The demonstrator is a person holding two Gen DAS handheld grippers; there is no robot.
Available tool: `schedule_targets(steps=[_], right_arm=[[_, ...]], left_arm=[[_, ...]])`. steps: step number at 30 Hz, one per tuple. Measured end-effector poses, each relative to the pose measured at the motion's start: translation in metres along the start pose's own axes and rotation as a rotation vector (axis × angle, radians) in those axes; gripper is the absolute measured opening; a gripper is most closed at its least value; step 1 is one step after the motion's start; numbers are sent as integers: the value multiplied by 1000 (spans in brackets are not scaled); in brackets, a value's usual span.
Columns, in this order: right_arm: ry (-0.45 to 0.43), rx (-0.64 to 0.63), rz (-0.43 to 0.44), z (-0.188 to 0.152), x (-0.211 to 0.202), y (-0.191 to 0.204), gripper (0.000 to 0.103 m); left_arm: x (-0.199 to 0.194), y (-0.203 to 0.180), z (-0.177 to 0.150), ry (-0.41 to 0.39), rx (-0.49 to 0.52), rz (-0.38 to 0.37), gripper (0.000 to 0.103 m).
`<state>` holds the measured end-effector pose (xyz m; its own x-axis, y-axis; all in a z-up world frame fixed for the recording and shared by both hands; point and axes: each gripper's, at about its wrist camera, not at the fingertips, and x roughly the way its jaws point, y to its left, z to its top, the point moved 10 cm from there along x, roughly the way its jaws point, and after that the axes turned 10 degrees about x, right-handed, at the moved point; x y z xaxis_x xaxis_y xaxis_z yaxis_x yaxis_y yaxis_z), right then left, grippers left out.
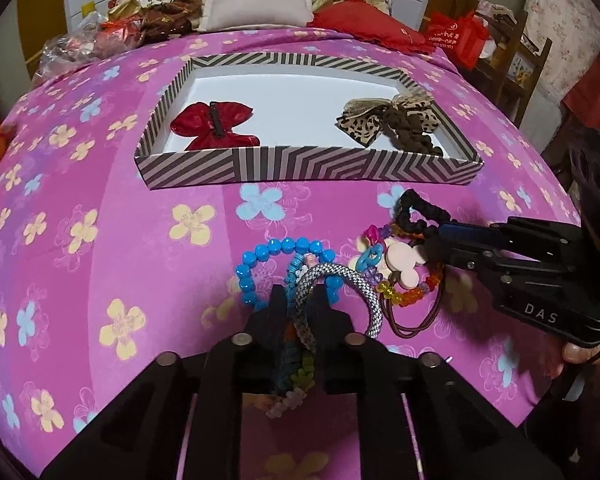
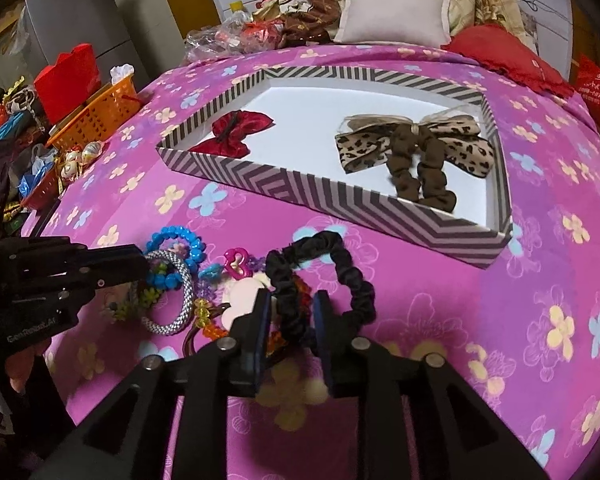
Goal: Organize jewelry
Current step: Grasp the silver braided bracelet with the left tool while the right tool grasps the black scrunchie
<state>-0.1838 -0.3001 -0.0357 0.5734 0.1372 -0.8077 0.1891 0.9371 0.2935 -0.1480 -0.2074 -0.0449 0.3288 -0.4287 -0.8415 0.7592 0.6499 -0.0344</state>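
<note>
My left gripper (image 1: 299,300) is shut on a grey-and-white woven bracelet (image 1: 364,284) and a teal beaded strand, low on the pink flowered bedspread. A blue bead bracelet (image 1: 284,246) lies just beyond its tips. My right gripper (image 2: 292,306) stands slightly open, with a strand of the black scrunchie (image 2: 332,248) between its fingers and not squeezed. Beside it lie a pink mouse-shaped hair tie (image 1: 400,260) and coloured bead strings (image 1: 412,294). The striped tray (image 1: 300,166) holds a red bow (image 1: 214,124), a leopard bow (image 1: 384,116) and a brown scrunchie (image 2: 420,176).
An orange basket (image 2: 100,112) and a red box stand off the bed's left edge. A beige pillow (image 1: 256,0), a red cushion (image 1: 364,24) and plastic bags (image 2: 228,36) crowd the far end. A wooden shelf (image 1: 512,64) stands at the right.
</note>
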Motion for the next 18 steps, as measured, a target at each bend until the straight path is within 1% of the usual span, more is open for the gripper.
schedule_targets(steps=[3, 7, 8, 9, 12, 18], right_arm=[[7, -1, -2, -1, 3, 0, 24], [3, 6, 8, -2, 5, 0, 23], [-3, 4, 8, -2, 4, 0, 19], [-11, 1, 7, -1, 2, 0, 11], [-43, 1, 19, 2, -9, 2, 10], [-103, 13, 54, 15, -36, 6, 9]], left_arm=[[3, -2, -2, 9, 6, -5, 0], [5, -5, -1, -1, 14, 6, 0], [5, -4, -1, -4, 9, 7, 0], [4, -4, -1, -4, 5, 2, 0], [-4, -2, 1, -20, 1, 1, 0], [-31, 3, 14, -85, -14, 5, 0]])
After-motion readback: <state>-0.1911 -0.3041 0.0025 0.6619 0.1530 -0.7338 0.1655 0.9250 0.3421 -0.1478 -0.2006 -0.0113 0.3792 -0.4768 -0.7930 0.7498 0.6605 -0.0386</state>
